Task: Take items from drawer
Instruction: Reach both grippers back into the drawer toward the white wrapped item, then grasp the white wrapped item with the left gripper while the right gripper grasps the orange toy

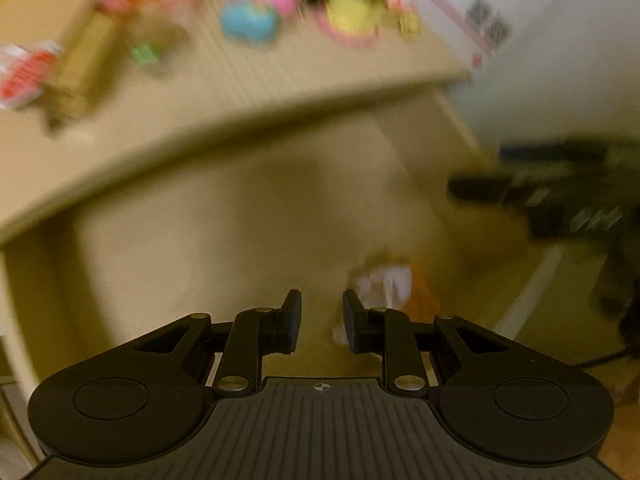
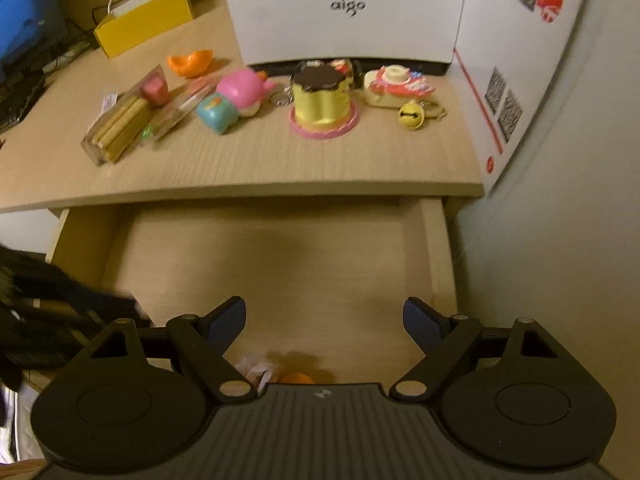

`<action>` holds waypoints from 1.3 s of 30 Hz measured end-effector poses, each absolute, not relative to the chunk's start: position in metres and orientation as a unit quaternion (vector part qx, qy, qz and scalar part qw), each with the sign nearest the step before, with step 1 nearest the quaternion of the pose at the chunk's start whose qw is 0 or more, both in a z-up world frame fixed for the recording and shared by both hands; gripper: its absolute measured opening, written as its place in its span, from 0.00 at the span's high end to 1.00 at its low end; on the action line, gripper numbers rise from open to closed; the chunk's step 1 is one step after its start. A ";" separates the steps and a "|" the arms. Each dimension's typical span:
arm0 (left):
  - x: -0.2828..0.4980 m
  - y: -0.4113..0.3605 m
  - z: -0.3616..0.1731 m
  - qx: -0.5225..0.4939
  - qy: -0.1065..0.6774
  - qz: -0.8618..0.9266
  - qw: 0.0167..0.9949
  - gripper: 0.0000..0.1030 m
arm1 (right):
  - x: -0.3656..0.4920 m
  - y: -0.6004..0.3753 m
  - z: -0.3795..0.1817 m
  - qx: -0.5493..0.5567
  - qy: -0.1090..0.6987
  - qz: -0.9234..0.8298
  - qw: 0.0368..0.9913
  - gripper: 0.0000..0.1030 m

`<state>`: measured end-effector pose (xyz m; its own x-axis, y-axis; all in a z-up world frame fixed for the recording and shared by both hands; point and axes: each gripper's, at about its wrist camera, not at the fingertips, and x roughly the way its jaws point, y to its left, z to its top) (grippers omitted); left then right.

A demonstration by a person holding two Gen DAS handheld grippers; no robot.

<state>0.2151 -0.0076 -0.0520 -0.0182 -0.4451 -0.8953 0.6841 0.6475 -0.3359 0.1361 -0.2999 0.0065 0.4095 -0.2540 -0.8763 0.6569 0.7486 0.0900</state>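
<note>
Pulled-out light wooden drawer (image 2: 280, 264) mostly bare below desk edge (image 2: 240, 194), small white-and-orange packet (image 2: 276, 372) near front, right gripper (image 2: 324, 320) spread wide, empty, left gripper (image 1: 322, 322) narrowly parted, empty.

On the desk (image 2: 248, 168) stand one yellow cake toy (image 2: 323, 104), one pink-and-blue squishy (image 2: 236, 98), one orange piece (image 2: 190, 62), one yellow bell (image 2: 410, 114), one camera toy (image 2: 394, 86) and one yellow box (image 2: 146, 20). Two clear packets (image 2: 120, 128) lie there too. The open drawer (image 2: 280, 264) holds one orange-and-white item (image 2: 280, 372).
</note>
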 end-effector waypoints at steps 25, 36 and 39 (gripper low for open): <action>0.220 -0.052 -0.091 0.137 0.617 -0.412 0.656 0.88 | 0.129 -0.312 -0.021 0.250 0.502 -0.280 0.779 0.16; 0.219 0.047 -0.045 0.028 0.580 -0.368 0.727 0.89 | 0.173 -0.289 -0.092 0.246 0.640 -0.219 0.694 0.16; 0.213 0.050 -0.038 0.035 0.569 -0.359 0.739 0.89 | 0.182 -0.285 -0.100 0.211 0.665 -0.226 0.679 0.16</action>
<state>0.2129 0.0500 -0.0381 0.0947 -0.4919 -0.8655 0.5706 0.7393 -0.3577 0.1820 -0.2848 -0.1004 0.0119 -0.0267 -0.9996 0.5880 0.8087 -0.0146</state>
